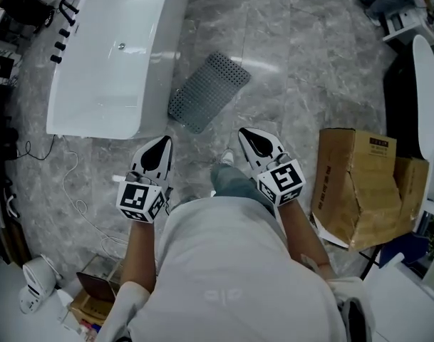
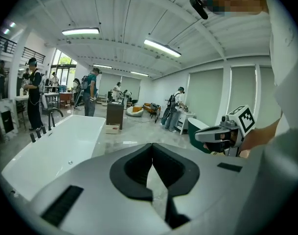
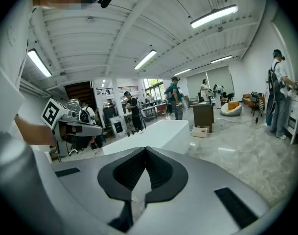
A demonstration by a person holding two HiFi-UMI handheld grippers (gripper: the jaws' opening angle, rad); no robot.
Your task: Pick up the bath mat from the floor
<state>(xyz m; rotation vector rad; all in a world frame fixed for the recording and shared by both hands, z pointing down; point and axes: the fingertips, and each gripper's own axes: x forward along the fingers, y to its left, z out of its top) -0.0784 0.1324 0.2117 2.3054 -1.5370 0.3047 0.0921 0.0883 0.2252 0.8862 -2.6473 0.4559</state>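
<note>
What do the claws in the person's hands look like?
The left claw and the right claw are white and taper to a point, with black lining round the jaws. Each carries a white cube printed with black square markers. The person wears a white short-sleeved shirt.

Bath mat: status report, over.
Left gripper shut, empty; right gripper shut, empty. Mat flat on floor ahead, beside tub, untouched. Nothing in the way.
</note>
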